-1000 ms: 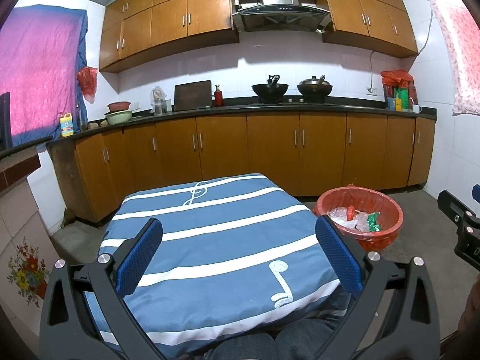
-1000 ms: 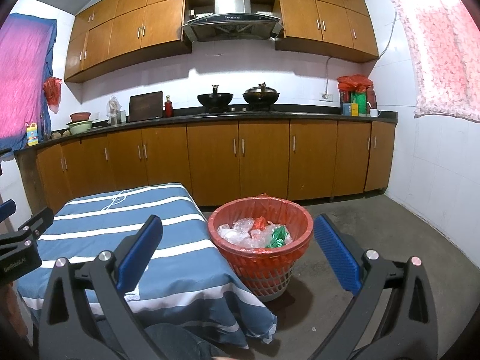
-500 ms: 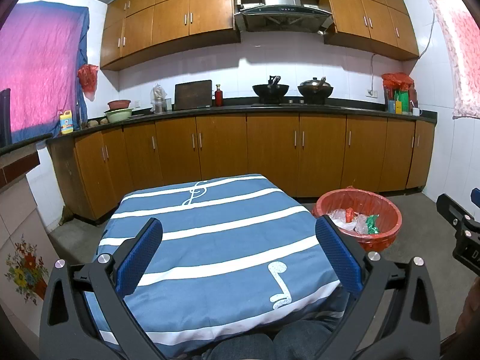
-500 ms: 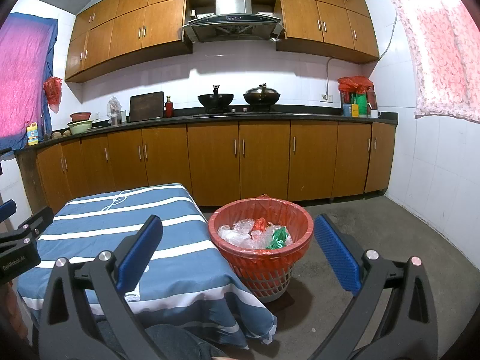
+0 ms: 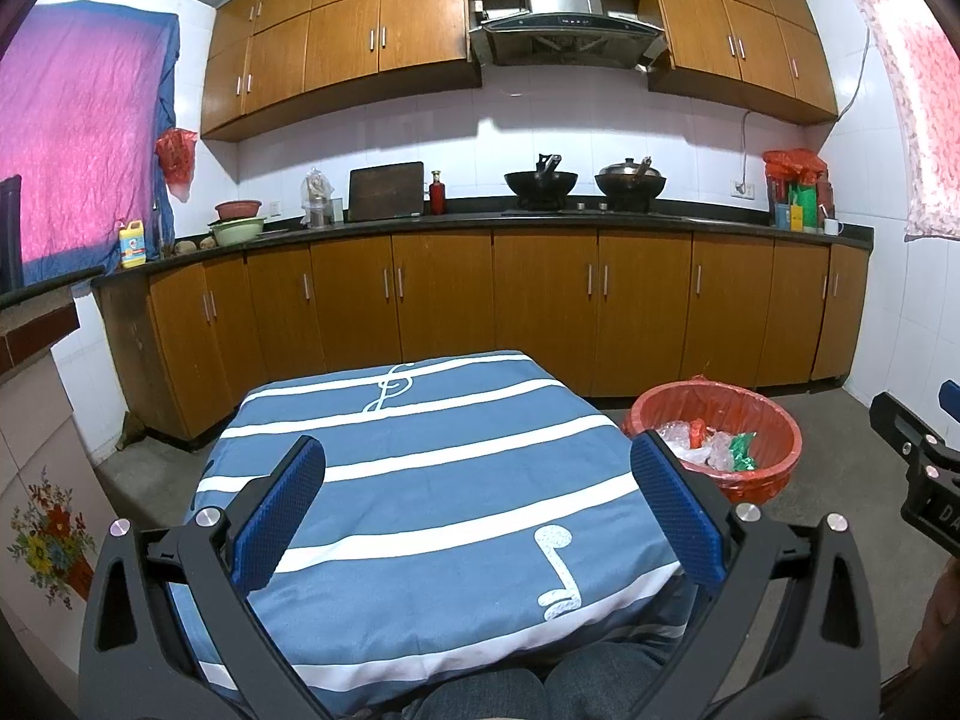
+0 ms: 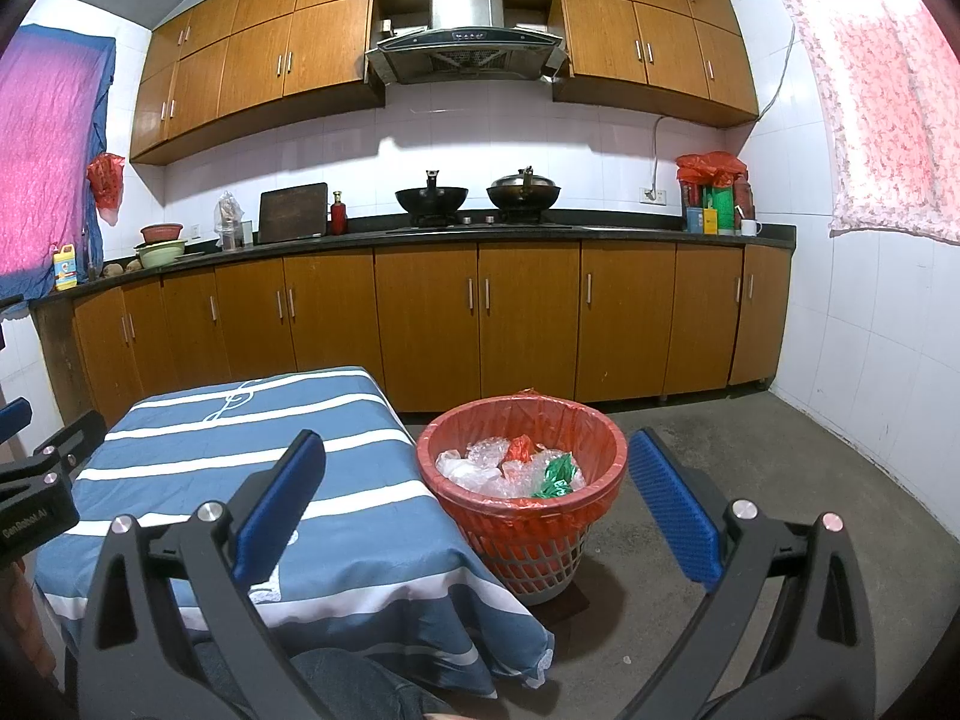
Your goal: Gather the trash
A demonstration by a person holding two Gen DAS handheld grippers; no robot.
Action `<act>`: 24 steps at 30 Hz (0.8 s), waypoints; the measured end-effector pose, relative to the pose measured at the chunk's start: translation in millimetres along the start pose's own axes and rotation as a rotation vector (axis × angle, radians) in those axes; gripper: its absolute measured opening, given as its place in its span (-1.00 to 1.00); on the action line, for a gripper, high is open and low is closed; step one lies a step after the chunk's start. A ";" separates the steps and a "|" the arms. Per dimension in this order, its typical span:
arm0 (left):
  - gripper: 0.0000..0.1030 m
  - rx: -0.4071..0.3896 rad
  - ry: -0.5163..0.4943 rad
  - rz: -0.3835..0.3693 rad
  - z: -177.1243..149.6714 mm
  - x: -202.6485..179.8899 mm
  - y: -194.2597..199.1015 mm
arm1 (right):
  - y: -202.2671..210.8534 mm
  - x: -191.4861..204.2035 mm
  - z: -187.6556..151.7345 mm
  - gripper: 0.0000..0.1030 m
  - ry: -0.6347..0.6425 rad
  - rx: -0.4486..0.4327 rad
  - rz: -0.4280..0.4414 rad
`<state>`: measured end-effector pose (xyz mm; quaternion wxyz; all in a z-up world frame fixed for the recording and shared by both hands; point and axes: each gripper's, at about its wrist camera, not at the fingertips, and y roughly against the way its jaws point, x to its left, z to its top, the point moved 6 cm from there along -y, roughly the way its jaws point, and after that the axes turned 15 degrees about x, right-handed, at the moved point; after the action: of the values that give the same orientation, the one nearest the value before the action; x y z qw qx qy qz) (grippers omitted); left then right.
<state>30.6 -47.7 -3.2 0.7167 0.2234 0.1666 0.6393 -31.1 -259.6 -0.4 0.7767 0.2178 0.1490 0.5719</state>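
A: Status on the claws?

B: Both spread wide, nothing between the pads. Left claw (image 5: 477,501) hangs over the blue-and-white striped cloth with music notes on the worktop (image 5: 420,456). Right claw (image 6: 477,501) points past the cloth's right edge, toward the floor.

A: Where's the trash?

B: All I can see of it sits in the red-lined plastic mesh basket (image 6: 522,546) on the concrete floor: clear crumpled plastic wrap (image 6: 480,471), a red scrap (image 6: 519,449), a green foil wrapper (image 6: 557,476). The cloth shows no loose piece (near edge is hidden behind the claw frames, so can't rule that strip out).

A: Which side is the basket from each claw?

B: Just right of the worktop. In the right wrist view it's dead ahead, framed between the two fingers. In the left wrist view it's off beyond the right finger. Right claw is clearly nearer.

A: So?

B: My read: collecting looks done or nearly so. Any further drop goes to the right claw, straight forward and down.
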 end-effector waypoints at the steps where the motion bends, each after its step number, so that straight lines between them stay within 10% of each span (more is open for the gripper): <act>1: 0.96 0.000 0.000 0.000 -0.1 0.0 0.0 | 0.0 0.0 0.0 0.92 0.000 0.000 0.001; 24: 0.96 0.013 0.013 -0.004 2.3 -4.0 -1.4 | -0.1 0.1 1.3 0.92 0.000 0.002 0.002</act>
<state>32.4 -52.0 -2.2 0.7154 0.2235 0.1756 0.6383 -30.4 -259.7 0.7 0.7759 0.2188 0.1492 0.5726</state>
